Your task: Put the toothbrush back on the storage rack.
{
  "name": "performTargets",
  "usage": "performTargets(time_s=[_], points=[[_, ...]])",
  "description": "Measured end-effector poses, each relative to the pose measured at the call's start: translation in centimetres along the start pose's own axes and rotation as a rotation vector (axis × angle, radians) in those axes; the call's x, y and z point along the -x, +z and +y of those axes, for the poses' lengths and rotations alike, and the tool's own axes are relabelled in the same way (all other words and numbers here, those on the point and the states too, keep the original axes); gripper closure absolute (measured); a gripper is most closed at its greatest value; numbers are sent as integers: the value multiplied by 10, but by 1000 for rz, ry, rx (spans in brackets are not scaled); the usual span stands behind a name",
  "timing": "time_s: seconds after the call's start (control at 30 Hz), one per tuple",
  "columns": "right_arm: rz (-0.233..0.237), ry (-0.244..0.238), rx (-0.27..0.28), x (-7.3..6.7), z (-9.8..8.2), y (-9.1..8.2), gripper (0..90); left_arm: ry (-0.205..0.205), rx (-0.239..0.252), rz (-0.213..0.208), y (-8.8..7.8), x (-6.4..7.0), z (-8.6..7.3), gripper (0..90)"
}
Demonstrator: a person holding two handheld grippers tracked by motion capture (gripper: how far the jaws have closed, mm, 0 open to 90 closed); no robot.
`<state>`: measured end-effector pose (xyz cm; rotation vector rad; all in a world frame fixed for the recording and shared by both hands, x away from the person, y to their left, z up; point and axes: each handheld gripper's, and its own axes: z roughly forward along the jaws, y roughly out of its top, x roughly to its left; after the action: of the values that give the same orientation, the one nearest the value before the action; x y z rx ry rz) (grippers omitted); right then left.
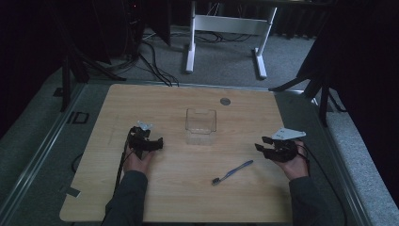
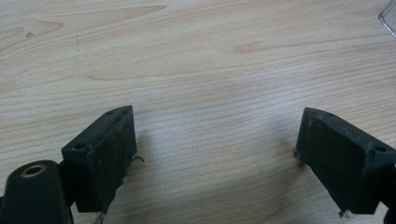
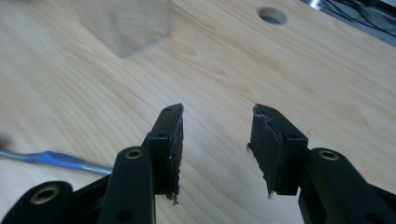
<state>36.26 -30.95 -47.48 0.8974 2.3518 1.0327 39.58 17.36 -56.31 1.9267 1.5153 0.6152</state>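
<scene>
left gripper [image 1: 149, 141]: held low at table's [image 1: 141, 197] 9 o'clock, jaws spread, nothing gripped | right gripper [image 1: 269, 145]: held at 3 o'clock, jaws parted, nothing gripped | toothbrush [image 1: 232, 172]: laid at 5 o'clock of clear container [image 1: 201, 123]

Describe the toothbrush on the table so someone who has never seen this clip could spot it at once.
Start at the wooden table and find the clear plastic box near its middle. Nearer the person and to the right of it lies the toothbrush, flat on the wood, touching nothing. It is the one thin blue thing there, with its bristle head toward the person.
</scene>
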Motion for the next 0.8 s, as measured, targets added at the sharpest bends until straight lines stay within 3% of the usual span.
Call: performTargets(time_s=[0.2,0.4,0.63,0.8], points=[[90,-94,-33,-3,21,2,541,0,0,0,0,0,0,124],[150,-166,-72,-8,34,11,529,-1,0,0,0,0,0,124],[222,-307,-124,-16,46,23,510,-1,0,0,0,0,0,124],[248,-401,-168,-24,49,31,517,-1,0,0,0,0,0,124]])
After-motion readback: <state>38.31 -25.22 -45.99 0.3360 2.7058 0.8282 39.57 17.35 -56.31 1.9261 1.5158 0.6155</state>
